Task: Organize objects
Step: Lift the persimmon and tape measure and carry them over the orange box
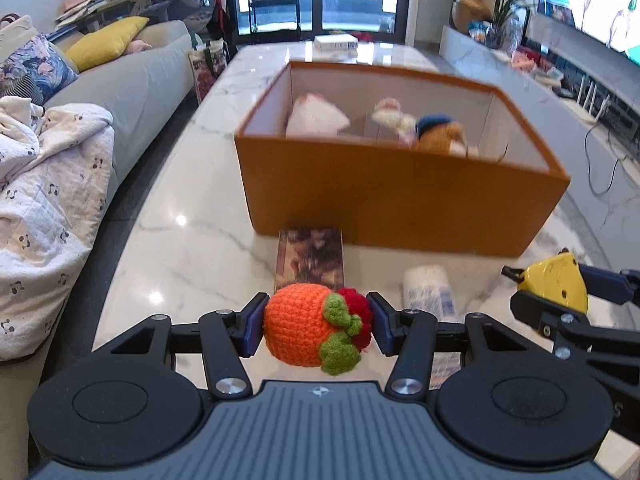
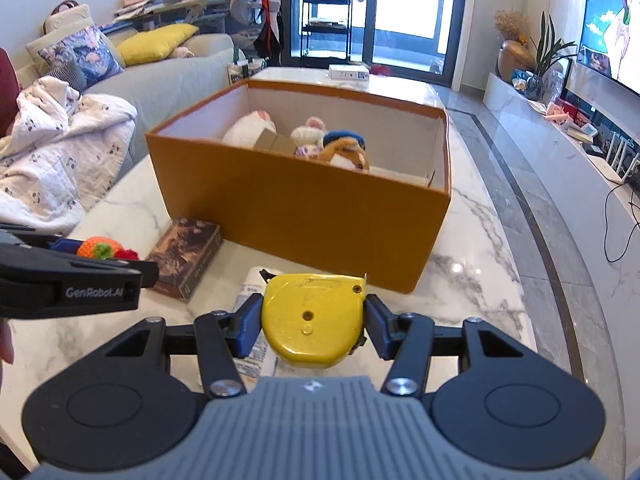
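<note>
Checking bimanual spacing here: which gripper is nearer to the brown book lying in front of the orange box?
Left. The left gripper, holding the crochet fruit, is directly over the book's near end; the right gripper, holding the yellow tape measure, sits off to its right.

Grey sofa point(image 2: 176, 68) (yellow cushion point(image 2: 156, 42) on it), quilted blanket point(image 1: 48, 184); television point(image 2: 612, 20), potted plant point(image 2: 550, 50)

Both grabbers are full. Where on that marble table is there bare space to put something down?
Bare marble table lies left of the orange box, toward the sofa, and right of the box toward the table's edge. Crowded: the strip before the box, with the book and white packet. The box's right end looks emptier than its left, where the soft toys are.
</note>
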`<action>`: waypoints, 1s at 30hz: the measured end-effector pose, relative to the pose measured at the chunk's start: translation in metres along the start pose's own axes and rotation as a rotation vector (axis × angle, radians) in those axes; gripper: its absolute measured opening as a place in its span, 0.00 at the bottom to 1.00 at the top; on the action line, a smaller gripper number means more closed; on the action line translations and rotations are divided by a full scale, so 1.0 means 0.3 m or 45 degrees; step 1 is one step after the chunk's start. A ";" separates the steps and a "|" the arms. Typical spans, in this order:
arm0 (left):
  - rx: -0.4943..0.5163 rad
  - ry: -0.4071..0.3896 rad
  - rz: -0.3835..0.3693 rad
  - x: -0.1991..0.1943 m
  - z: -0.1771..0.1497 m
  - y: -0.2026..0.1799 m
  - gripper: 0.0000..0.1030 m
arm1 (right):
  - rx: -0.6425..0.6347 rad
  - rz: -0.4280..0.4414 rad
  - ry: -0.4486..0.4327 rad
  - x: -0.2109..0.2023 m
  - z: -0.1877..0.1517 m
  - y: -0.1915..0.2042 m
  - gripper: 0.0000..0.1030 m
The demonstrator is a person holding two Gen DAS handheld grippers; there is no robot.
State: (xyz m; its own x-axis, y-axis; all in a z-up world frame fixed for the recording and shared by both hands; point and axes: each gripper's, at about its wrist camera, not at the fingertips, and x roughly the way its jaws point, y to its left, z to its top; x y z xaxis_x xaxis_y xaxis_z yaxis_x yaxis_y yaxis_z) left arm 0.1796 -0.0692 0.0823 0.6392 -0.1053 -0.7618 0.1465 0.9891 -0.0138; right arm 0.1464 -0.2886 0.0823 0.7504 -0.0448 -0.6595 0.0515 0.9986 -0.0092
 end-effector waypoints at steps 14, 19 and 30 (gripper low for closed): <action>-0.071 -0.220 0.010 0.023 0.374 0.019 0.60 | 0.221 0.066 -0.300 -0.068 0.264 -0.138 0.55; -0.073 -0.175 0.012 0.184 0.414 0.023 0.60 | 0.266 0.093 -0.293 0.066 0.328 -0.142 0.55; -0.014 -0.083 0.078 0.352 0.376 0.002 0.60 | 0.295 0.083 -0.145 0.323 0.315 -0.114 0.55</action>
State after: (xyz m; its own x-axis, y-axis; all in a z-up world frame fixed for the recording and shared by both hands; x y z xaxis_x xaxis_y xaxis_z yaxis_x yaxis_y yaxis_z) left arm 0.3324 -0.0914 0.0748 0.6944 -0.0503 -0.7178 0.0975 0.9949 0.0246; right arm 0.2796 -0.3297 0.0898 0.8255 0.0033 -0.5644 0.1406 0.9673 0.2113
